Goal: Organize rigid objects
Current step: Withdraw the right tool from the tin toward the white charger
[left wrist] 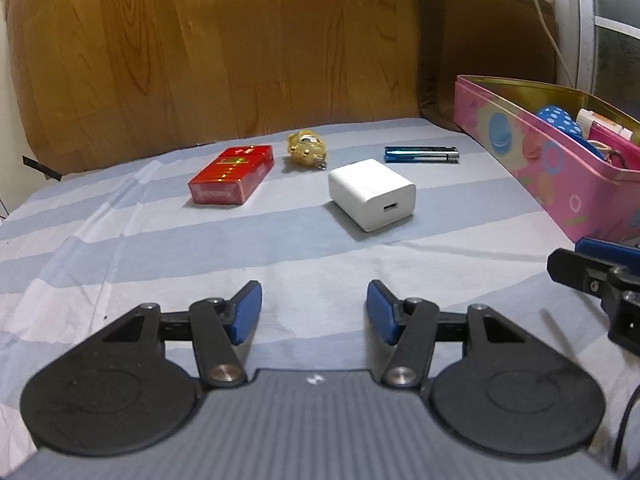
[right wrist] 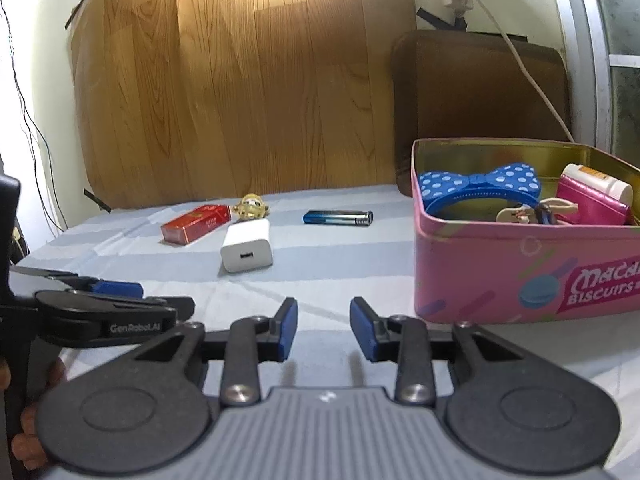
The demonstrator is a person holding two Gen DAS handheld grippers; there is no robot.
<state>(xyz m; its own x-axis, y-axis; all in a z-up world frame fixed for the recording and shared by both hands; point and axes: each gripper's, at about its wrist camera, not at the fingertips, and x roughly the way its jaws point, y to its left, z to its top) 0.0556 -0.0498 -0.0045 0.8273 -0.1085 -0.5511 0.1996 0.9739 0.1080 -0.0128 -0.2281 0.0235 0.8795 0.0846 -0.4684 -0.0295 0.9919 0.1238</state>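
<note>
On the striped blue sheet lie a red box (left wrist: pixel 233 179) (right wrist: pixel 196 224), a yellowish trinket (left wrist: pixel 306 153) (right wrist: pixel 251 205), a white charger block (left wrist: pixel 371 194) (right wrist: pixel 247 249) and a blue lighter (left wrist: pixel 421 155) (right wrist: pixel 338 217). A pink biscuit tin (left wrist: pixel 532 152) (right wrist: pixel 480 272) stands at the right, holding a blue dotted bow, a pink item and other small things. My left gripper (left wrist: pixel 315 312) is open over bare sheet, short of the charger. My right gripper (right wrist: pixel 323 328) is open too, narrower, with nothing between its pads, just left of the tin.
A wooden panel (left wrist: pixel 200 52) rises behind the sheet, with a brown board (right wrist: pixel 480 92) leaning at the back right. A white cable (right wrist: pixel 528 76) hangs behind the tin. A hand (right wrist: pixel 28 432) holds the left gripper at the right wrist view's left edge.
</note>
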